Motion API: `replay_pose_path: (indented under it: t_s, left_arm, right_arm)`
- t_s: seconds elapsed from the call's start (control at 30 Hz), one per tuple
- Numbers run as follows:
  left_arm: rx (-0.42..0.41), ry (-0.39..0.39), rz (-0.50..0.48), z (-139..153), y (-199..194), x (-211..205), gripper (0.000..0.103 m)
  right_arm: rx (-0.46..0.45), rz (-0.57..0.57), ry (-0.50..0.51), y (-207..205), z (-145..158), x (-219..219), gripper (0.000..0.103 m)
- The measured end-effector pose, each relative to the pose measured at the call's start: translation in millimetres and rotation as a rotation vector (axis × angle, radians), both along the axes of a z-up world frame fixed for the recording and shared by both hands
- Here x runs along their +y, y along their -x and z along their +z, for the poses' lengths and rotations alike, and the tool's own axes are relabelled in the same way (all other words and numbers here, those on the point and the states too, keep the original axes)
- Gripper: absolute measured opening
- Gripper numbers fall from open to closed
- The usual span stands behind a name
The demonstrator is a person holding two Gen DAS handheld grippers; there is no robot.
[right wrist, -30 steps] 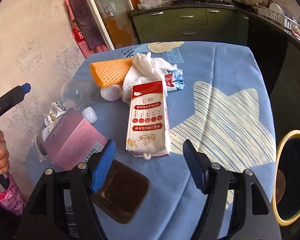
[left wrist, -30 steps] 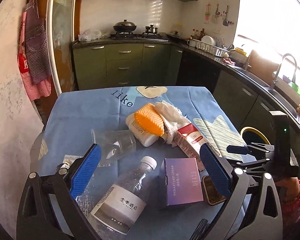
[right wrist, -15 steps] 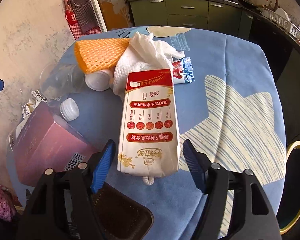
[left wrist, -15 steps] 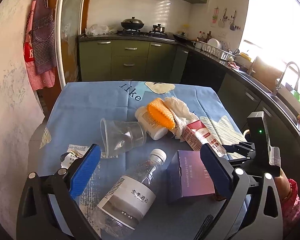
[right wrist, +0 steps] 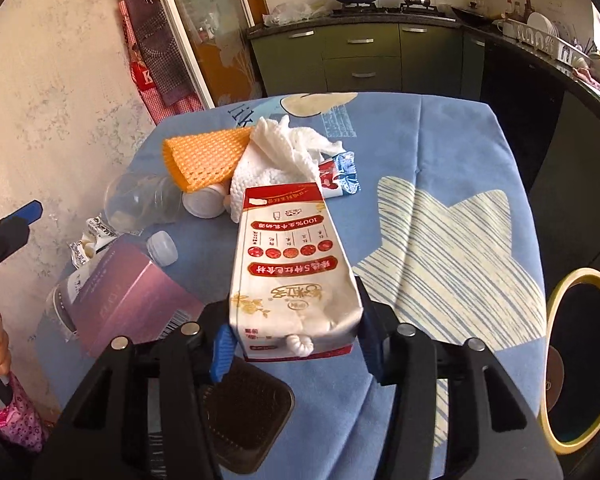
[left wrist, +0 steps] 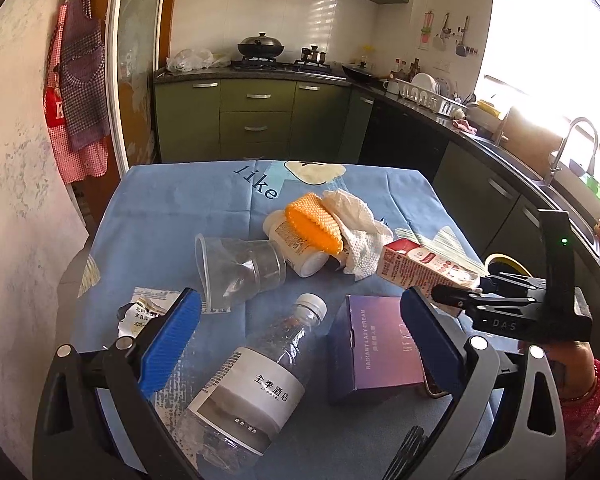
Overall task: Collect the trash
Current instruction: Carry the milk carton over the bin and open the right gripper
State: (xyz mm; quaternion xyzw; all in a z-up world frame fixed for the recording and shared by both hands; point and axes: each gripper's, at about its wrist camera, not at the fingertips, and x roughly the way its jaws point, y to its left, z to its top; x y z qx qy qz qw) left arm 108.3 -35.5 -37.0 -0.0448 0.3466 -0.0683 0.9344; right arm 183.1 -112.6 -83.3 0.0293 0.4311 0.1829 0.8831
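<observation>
The desk [right wrist: 460,152], draped in a blue cloth printed with a pale striped star, has bare cloth along its right half and far edge, while its left half is crowded; off its right edge sits a yellow-rimmed bin [right wrist: 584,360], dark inside; green cabinets [left wrist: 256,120] and a stove line the far wall, and a checked apron [left wrist: 80,92] hangs on the left. On the cloth lie a clear plastic cup [left wrist: 240,272] on its side, an orange foam net [left wrist: 314,222] over a white bottle [left wrist: 296,248], a crumpled paper towel [left wrist: 360,224], a red-and-blue wrapper [right wrist: 340,174], a labelled water bottle [left wrist: 256,376], a purple box [left wrist: 380,352], a torn packet [left wrist: 144,312] and a dark brown tray [right wrist: 244,412] near the front edge. The right gripper [right wrist: 296,344] has its fingers clamped on the base of the red-and-white milk carton [right wrist: 292,264], which is tilted and raised off the cloth; the left gripper [left wrist: 300,344] hangs above the water bottle, its blue fingers [left wrist: 172,336] wide apart and holding nothing.
</observation>
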Motion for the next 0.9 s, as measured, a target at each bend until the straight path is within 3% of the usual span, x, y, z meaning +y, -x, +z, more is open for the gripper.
replay_pose_path:
  t_s: [0.17,0.37,0.53,0.77,0.83,0.9]
  left_arm:
    - [-0.006,-0.005,-0.009,2.4,3.5,-4.5,0.098]
    - [-0.01,-0.011,-0.031,4.2,7.1,-12.8,0.098]
    - [-0.007,-0.019,-0.054,3.8,9.2,-24.0,0.098]
    - [0.009,-0.043,-0.077,2.4,6.3,-41.1,0.098]
    - [0.011,-0.049,-0.084,2.5,5.7,-45.3,0.098]
    - [0.013,-0.055,-0.089,2.8,5.7,-48.0,0.098]
  right_arm:
    - [-0.058,-0.08,-0.034,32.2,19.3,-35.0,0.049]
    - [-0.12,-0.361,0.017,69.0,29.7,-125.9,0.049]
    - [-0.057,-0.595,0.084,84.6,9.2,-206.6,0.05]
    - [0.03,-0.737,0.124,71.1,-28.9,-266.5,0.051]
    - [0.019,-0.793,0.109,69.6,-31.7,-281.0,0.067]
    - [-0.006,-0.817,0.084,71.5,-29.5,-288.7,0.067]
